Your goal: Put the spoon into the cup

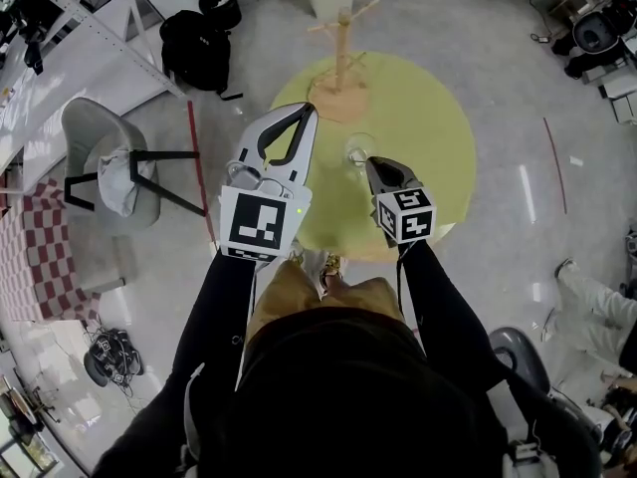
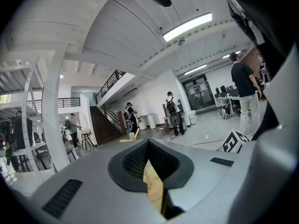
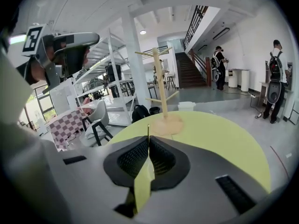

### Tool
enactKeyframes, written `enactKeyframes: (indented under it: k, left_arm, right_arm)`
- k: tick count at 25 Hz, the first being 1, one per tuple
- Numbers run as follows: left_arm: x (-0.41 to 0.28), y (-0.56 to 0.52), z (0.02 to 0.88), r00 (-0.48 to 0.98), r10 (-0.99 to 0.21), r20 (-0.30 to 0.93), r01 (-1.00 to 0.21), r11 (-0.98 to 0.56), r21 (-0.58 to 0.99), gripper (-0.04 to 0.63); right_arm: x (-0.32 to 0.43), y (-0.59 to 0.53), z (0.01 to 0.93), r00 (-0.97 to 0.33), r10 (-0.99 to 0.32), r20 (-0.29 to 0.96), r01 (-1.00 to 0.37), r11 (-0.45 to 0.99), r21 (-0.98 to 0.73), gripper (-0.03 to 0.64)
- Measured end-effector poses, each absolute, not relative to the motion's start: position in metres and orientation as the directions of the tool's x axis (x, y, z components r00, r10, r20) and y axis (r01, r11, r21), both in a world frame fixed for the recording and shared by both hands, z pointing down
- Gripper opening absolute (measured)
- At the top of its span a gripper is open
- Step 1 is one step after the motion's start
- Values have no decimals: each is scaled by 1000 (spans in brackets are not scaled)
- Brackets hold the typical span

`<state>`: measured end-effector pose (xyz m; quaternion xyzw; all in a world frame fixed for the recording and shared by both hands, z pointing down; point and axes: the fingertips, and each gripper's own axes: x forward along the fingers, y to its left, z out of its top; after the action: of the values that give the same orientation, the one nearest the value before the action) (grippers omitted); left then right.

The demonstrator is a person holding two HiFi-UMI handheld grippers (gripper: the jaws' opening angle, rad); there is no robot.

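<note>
Two grippers are being held side by side over a round counter (image 1: 438, 137) with a smooth, matte yellow-green top. Item one, the spoon (image 3: 148, 129), is showing only in the right gripper view, as a thin gold-coloured sliver standing edge-on out of the tips of the right gripper (image 1: 371, 163). Its bowl is not showing. The fingers of this gripper are pressing together on it, with black ribbed pads closing in from either side. Item two, the cup (image 1: 358, 149), is a clear glass vessel with a round rim, standing upright on the counter. In the head view it is sitting just beside the right gripper's tips, and what is lying in it cannot be made out. Whether the spoon's hidden end is reaching the cup cannot be told. The left gripper (image 1: 308, 111), grey-white and smooth, is hovering left of the cup with its fingers closed tip to tip on nothing. Behind the cup a pale wooden rack (image 1: 341, 68) is standing on the counter, with a round base, an upright post and slanted pegs.
</note>
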<state>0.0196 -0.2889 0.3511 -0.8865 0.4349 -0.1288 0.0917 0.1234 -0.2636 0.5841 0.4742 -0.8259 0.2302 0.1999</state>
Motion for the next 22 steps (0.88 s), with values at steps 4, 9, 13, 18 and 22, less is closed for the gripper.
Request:
enactKeyframes:
  k: [4, 9, 13, 18, 22]
  left_arm:
    - [20, -287, 351, 588, -795, 150, -747, -605, -276, 14]
    - [16, -287, 352, 582, -798, 155, -750, -601, -277, 14]
    - [18, -288, 350, 578, -801, 154, -752, -597, -280, 14]
    - [18, -288, 350, 571, -807, 154, -758, -590, -280, 14]
    - [18, -289, 350, 568, -808, 153, -761, -587, -277, 14]
  right_arm:
    - [124, -263, 584, -467, -691, 552, -877, 444, -186, 31]
    - [125, -261, 586, -446, -706, 549, -888, 425, -175, 31]
    - [130, -259, 584, -458, -714, 530, -886, 415, -206, 59]
    - [133, -256, 587, -453, -708, 542, -888, 411, -206, 210]
    - [136, -257, 584, -446, -718, 534, -892, 408, -195, 210]
